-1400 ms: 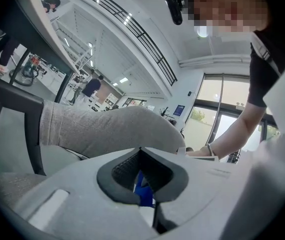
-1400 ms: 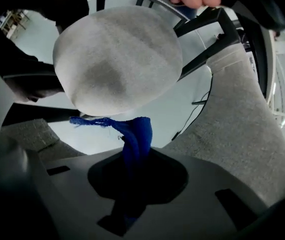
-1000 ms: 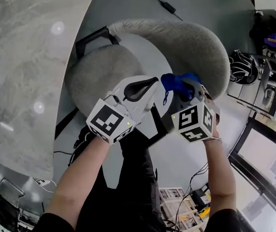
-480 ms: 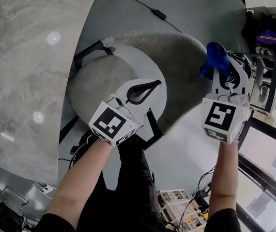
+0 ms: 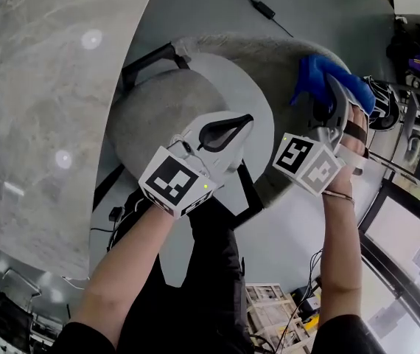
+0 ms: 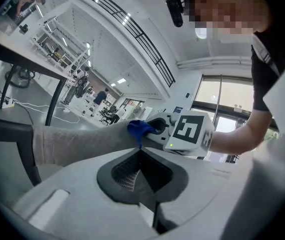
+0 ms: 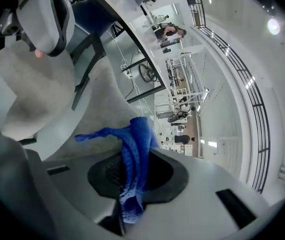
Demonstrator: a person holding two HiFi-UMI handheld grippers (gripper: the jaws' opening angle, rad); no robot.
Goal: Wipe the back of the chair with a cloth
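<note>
The right hand-held gripper (image 5: 326,98) has its jaws closed tight on a blue cloth (image 5: 315,71). In the right gripper view the cloth (image 7: 135,159) is pinched between the two dark pads. One end hangs down past the pads and the other end sticks out in front of the tips and flops to the left.

The chair back (image 5: 269,57) is grey, fuzzy and curved. The cloth sits at the top edge of the chair back, near its right end. In the left gripper view the cloth (image 6: 140,129) looks like it is touching the top of the chair back (image 6: 77,144), with the right hand-held gripper's marker cube (image 6: 190,131) just behind it.

The left hand-held gripper (image 5: 243,122) is closed too, but it holds nothing. Its dark pads meet at the tips. From the head view it hangs over the spot between the round grey seat (image 5: 158,116) and the chair back, well apart from the cloth. Its tips point toward the chair back.

The two hand-held grippers are side by side, the right one farther out and higher on the chair. The floor (image 5: 291,234) under the chair is plain grey.
</note>
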